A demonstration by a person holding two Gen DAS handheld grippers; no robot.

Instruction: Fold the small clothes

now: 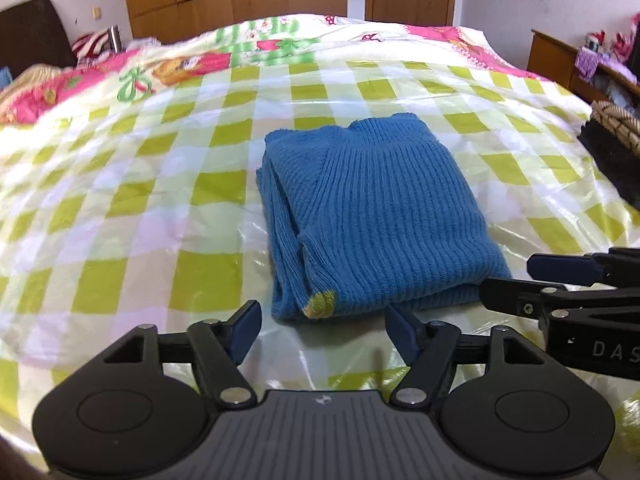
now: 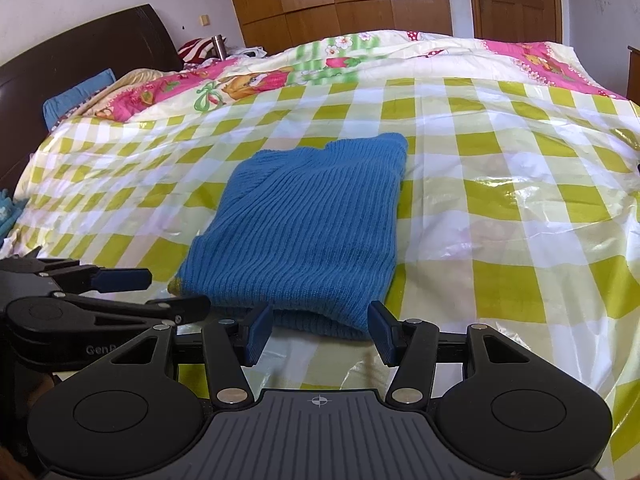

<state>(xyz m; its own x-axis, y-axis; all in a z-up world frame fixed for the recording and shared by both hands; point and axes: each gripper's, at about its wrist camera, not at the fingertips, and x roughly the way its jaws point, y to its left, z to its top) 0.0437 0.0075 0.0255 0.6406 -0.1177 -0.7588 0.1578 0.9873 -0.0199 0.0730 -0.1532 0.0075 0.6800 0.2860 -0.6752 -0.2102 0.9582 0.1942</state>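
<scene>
Bedroom; checked plastic sheet point(image 1: 160, 168) over the bed. Blue knit sweater point(image 1: 372, 216) lies folded mid-sheet. Left claw point(image 1: 322, 326) spread, empty, just short of the near hem. Right claw point(image 2: 320, 330) open, straddling the hem fold, pads not pressing. Back both off level; don't snag the knit.

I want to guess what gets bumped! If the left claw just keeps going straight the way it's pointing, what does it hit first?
Most likely the blue sweater. The left claw is open and aimed at its near folded edge, right where the little yellow patch shows. Only a narrow strip of checked sheet shows between them, though depth is hard to judge.
</scene>
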